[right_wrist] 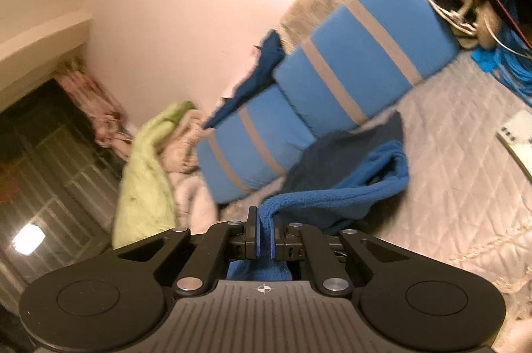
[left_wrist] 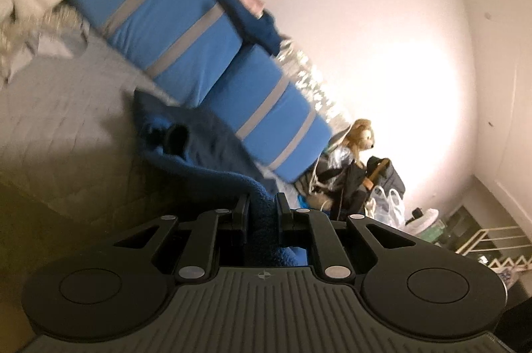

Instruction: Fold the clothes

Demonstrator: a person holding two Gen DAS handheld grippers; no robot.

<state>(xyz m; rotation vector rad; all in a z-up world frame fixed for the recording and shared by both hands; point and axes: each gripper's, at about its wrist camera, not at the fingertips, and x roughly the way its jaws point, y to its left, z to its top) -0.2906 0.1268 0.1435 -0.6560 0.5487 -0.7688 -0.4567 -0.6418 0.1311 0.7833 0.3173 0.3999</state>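
Observation:
A blue fleece garment (left_wrist: 212, 160) lies partly lifted off the quilted bed, its far part darker and crumpled near the cushions. My left gripper (left_wrist: 263, 203) is shut on one thick edge of it, the fleece bunched between the fingers. In the right wrist view the same blue fleece garment (right_wrist: 335, 186) stretches from the bed up to my right gripper (right_wrist: 264, 228), which is shut on another edge. Both views are tilted and blurred.
Blue cushions with grey stripes (left_wrist: 186, 37) line the wall on the grey quilted bed (right_wrist: 449, 160). A green blanket and pale laundry (right_wrist: 146, 160) pile at one end. Bags, a plush toy (left_wrist: 360, 137) and a wire rack (left_wrist: 492, 236) crowd the other. A white remote (right_wrist: 518, 137) lies on the bed.

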